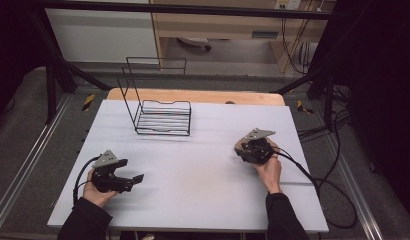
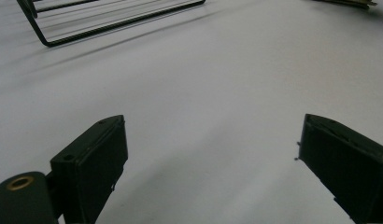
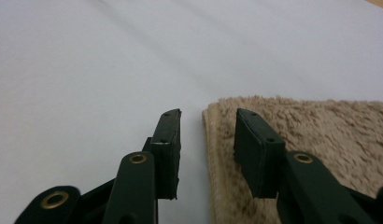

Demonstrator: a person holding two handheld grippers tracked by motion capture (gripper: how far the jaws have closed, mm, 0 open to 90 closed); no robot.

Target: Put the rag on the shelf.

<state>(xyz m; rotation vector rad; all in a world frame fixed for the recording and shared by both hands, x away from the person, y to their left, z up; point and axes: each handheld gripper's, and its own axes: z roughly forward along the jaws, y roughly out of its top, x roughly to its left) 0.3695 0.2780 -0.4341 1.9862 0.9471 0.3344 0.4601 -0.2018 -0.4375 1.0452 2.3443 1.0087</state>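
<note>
the left gripper point(image 1: 130, 181) rests near the front left of the table point(image 1: 193, 170), jaws spread wide with nothing between them. farther right, the right gripper point(image 3: 206, 135) is released, its jaws partly apart astride the edge of a beige fleecy cloth point(image 3: 320, 135) lying flat on the table, pads not pressing it. at the back stands a black wire rack point(image 1: 160, 112), empty. no writing is readable.

On the table point(image 1: 193, 170), the rack point(image 1: 160, 117) stands at the far left, the towel point(image 3: 320, 140) lies right under the right tongs point(image 3: 206, 140), and the left tongs point(image 1: 135, 177) sit near left.
</note>
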